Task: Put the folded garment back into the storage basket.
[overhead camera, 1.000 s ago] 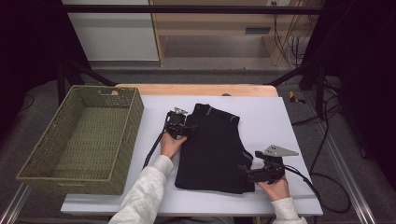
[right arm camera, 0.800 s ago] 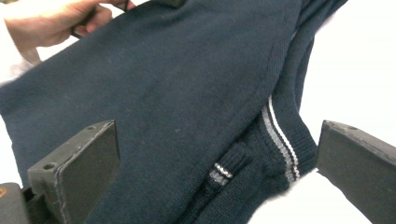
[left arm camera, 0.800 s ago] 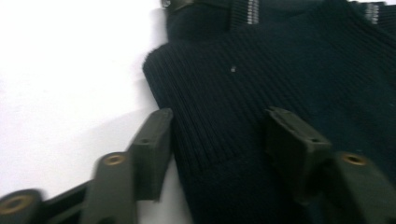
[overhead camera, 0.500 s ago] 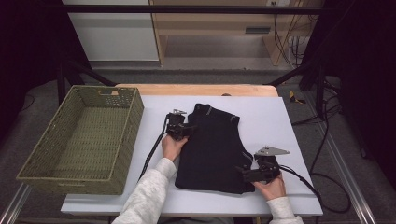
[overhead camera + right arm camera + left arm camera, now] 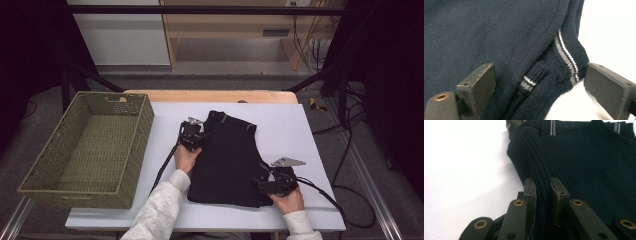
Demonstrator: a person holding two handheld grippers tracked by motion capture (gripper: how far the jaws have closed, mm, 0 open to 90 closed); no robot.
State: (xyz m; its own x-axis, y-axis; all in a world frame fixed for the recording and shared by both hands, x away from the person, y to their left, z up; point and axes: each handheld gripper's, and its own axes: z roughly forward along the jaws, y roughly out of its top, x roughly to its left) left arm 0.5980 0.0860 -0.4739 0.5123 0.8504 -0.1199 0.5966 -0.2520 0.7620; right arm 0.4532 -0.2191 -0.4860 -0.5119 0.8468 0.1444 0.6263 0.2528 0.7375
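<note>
A dark knit sweater (image 5: 230,157) lies flat on the white counter (image 5: 300,130), near its middle, collar toward the far edge and hem toward the person. It is navy with ribbed knit, and its trim carries thin pale stripes. The left gripper (image 5: 192,136) sits at the sweater's left shoulder edge; in the left gripper view its jaws have just been closing and now pinch a raised fold of the ribbed fabric (image 5: 542,192) between them, with bare counter to the left of the fold. The right gripper (image 5: 265,185) rests at the sweater's lower right corner, near the hem. In the right gripper view its jaws stand apart and have just been closing, one over the dark cloth and the other over the counter just off the edge, with the striped cuff (image 5: 567,58) and a folded bit of trim (image 5: 530,81) between them; the pads do not press on the cloth. Both hands wear pale sleeves (image 5: 160,205) that come in from the near edge. A green woven basket (image 5: 50,155) stands at the left end of the counter, well apart from the sweater.
</note>
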